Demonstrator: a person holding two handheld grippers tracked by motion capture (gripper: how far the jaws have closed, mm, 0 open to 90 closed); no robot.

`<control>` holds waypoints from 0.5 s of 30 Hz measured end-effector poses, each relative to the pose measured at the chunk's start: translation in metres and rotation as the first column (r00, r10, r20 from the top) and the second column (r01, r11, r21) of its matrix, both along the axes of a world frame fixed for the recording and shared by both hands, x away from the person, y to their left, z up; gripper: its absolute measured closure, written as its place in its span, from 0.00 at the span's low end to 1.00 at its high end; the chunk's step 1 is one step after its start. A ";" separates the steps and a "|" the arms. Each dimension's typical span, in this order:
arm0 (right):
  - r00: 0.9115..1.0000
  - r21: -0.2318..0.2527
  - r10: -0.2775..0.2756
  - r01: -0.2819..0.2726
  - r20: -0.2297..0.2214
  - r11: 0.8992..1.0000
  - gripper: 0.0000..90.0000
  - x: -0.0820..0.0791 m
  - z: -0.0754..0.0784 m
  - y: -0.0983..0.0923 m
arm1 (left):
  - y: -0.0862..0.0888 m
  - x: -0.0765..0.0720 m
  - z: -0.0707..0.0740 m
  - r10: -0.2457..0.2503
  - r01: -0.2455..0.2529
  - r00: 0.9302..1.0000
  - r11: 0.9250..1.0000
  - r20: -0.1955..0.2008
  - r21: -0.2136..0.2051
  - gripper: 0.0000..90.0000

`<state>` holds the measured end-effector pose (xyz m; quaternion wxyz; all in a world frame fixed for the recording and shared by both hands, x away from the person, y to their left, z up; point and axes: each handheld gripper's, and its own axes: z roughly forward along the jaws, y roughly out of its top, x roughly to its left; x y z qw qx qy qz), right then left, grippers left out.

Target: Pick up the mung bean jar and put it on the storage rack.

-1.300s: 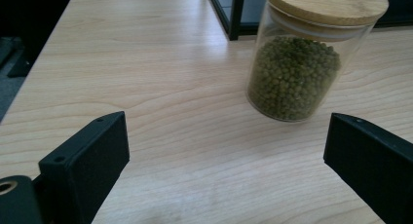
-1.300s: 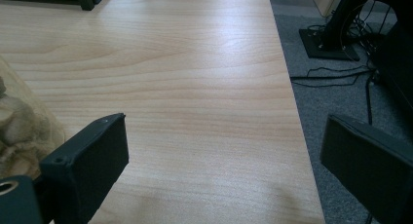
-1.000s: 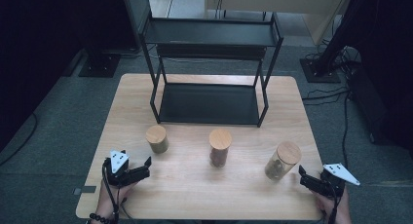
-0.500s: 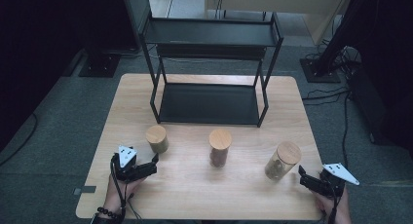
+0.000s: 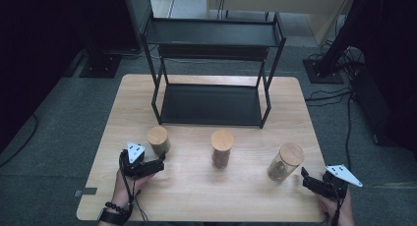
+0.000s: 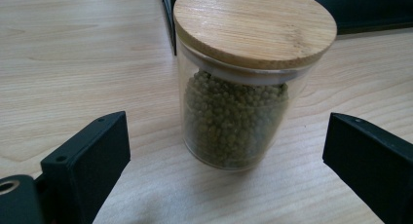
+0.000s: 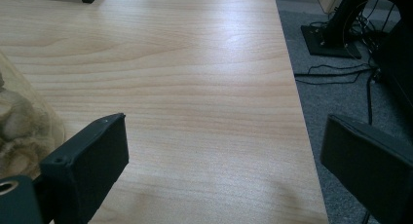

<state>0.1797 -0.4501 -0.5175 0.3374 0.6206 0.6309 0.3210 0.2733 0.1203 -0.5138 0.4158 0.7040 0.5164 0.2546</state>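
Three wood-lidded glass jars stand in a row on the table. The left jar point(image 5: 158, 140) holds green beans and looms close in the left gripper view point(image 6: 234, 121). My left gripper point(image 5: 159, 165) sits just in front of it, open. Its jaws have just closed a little and touch nothing; the jar stands ahead of the black fingers point(image 6: 87, 160). The middle jar point(image 5: 222, 148) has dark contents. The right jar point(image 5: 285, 161) holds pale pieces and shows at the left edge of the right gripper view point(image 7: 19, 131). My right gripper point(image 5: 305, 180) rests open near the front right corner, beside that jar.
A black two-tier metal rack point(image 5: 211, 64) stands at the back of the wooden table point(image 5: 196, 196). The table's right edge point(image 7: 297, 102) runs close to the right gripper, with grey carpet, cables and a stand base point(image 7: 336, 39) beyond.
My left gripper has moved to the right and forward, closer to the green-bean jar. The right gripper and the jars have stayed put.
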 end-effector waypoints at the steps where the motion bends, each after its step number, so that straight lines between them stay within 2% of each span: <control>1: 1.000 0.000 0.000 0.000 0.000 1.000 0.04 0.000 0.000 0.000 | -0.001 0.001 0.000 0.001 -0.001 1.000 1.000 0.000 -0.002 0.04; 15: 1.000 -0.013 0.000 0.000 0.004 1.000 0.04 0.000 0.000 0.001 | -0.011 0.014 0.001 0.014 -0.014 1.000 1.000 0.017 -0.002 0.08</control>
